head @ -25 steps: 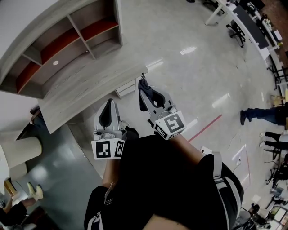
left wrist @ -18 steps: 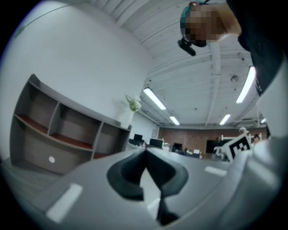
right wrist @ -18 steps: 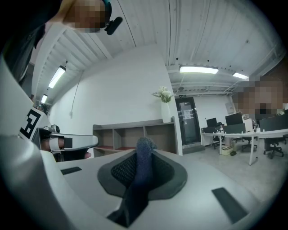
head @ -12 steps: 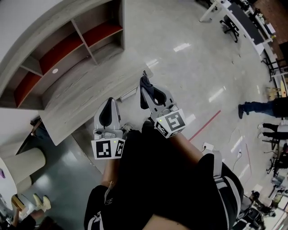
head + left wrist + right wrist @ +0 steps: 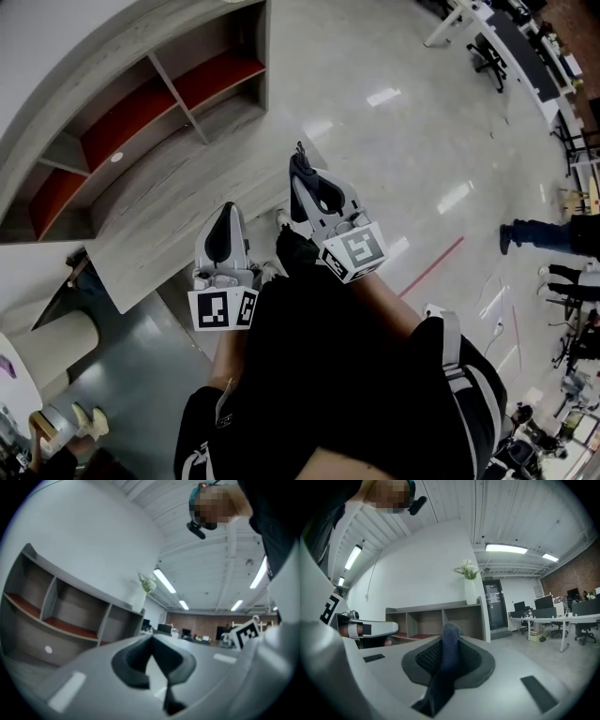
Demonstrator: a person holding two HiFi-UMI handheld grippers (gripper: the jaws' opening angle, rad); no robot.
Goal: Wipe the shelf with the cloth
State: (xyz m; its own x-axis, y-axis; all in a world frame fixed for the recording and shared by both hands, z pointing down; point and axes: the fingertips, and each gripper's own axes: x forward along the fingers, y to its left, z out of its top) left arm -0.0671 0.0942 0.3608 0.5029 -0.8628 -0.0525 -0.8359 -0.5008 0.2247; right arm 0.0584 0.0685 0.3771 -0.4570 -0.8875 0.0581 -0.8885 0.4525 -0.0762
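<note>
Between the jaws of the right gripper [image 5: 450,635], a blue cloth [image 5: 446,656]

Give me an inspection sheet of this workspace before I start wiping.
Surface: grey wood-grain board, bare where visible.
Job's things: grey shelf unit with red-lined compartments; dark knitted cloth.
Clutter: white vase of flowers atop the shelf unit.
Grippers: left tongs shut, empty; right tongs shut on the cloth.
Cables: nothing seen by the shelf.
Surroundings: glossy pale floor, white office desks, a standing person.
</note>
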